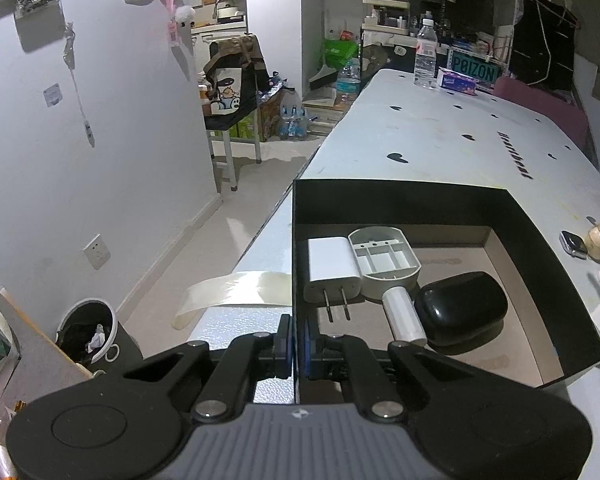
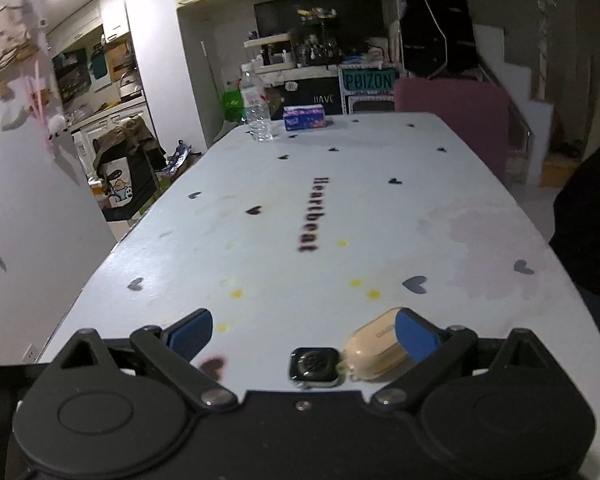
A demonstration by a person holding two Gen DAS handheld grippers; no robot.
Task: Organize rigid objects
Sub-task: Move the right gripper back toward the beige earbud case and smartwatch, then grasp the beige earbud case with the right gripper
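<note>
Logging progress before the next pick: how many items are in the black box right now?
3. A white charger lies at the left of the black box, a grey plastic scoop beside it in the middle, a black case on the right. The near wall may hide something.

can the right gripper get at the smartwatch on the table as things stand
Probably yes. The right gripper is open, and the smartwatch lies between its fingers with bare table around. A beige earbud case touching it beside the right finger may get caught too.

Left gripper [image 1: 299,350] pinched shut (pads nearly meeting) — right gripper [image 2: 305,334] spread wide
</note>
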